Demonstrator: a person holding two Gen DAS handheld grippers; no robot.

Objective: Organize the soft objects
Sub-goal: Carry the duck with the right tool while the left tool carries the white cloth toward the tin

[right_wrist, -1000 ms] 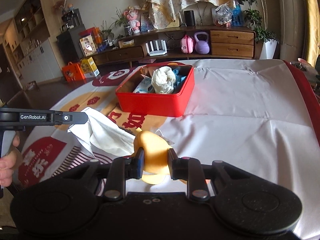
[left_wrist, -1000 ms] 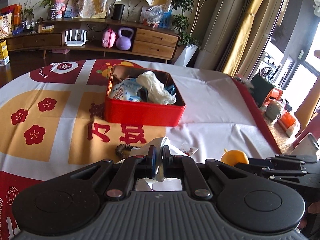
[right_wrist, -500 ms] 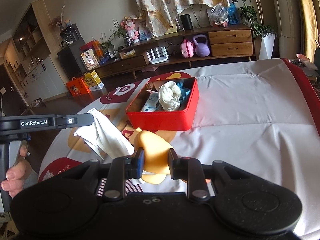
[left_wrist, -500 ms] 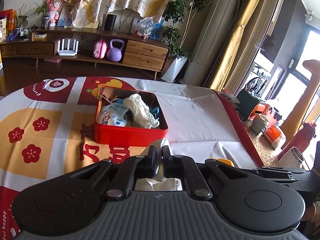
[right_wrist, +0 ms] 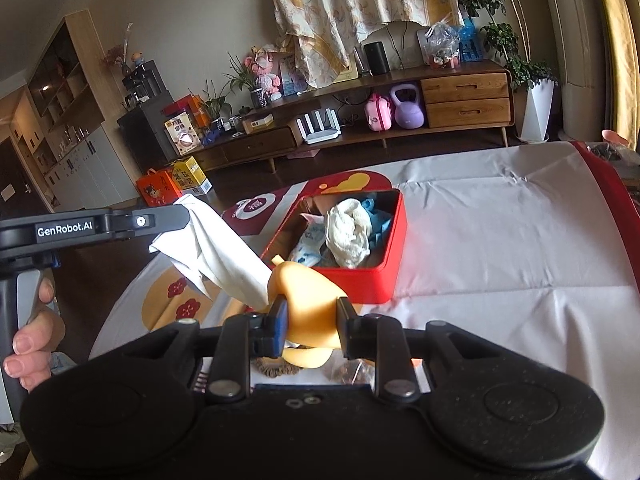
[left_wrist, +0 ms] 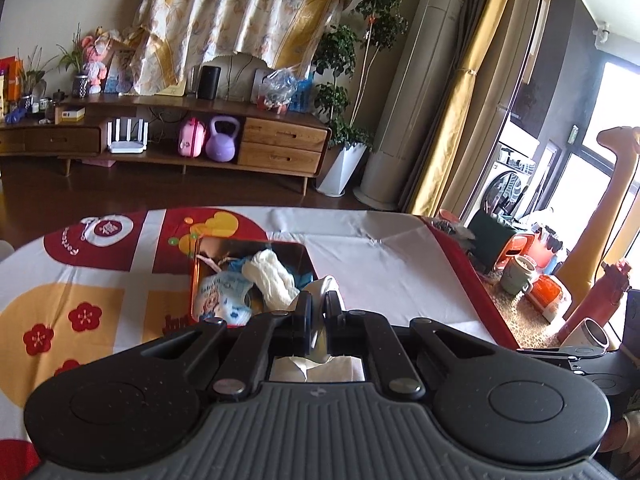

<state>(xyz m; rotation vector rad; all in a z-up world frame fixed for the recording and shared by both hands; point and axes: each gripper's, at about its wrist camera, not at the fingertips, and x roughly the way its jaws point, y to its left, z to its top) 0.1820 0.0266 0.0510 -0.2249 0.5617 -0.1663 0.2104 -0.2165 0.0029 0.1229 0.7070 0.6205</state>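
A red tin box [left_wrist: 195, 280] [right_wrist: 384, 284] sits on the table and holds a white knitted cloth [left_wrist: 270, 278] [right_wrist: 348, 236], a printed wipes pack [left_wrist: 222, 296] and blue fabric. My left gripper [left_wrist: 318, 312] is shut on a white cloth [left_wrist: 322, 292], which hangs from it above the table in the right wrist view [right_wrist: 216, 256]. My right gripper [right_wrist: 312, 316] is shut on a soft yellow toy [right_wrist: 308, 300], held above the table just in front of the box.
The table has a white, red and yellow cloth [right_wrist: 500, 240] [left_wrist: 88, 284]. A small brown furry item [right_wrist: 272, 368] lies under the right gripper. A wooden TV cabinet [left_wrist: 248, 140] stands behind. Bottles and containers [left_wrist: 520, 280] crowd the floor at the right.
Both grippers have risen above the table with their loads. The left gripper has come closer to the red box, so the box now sits lower in its view.
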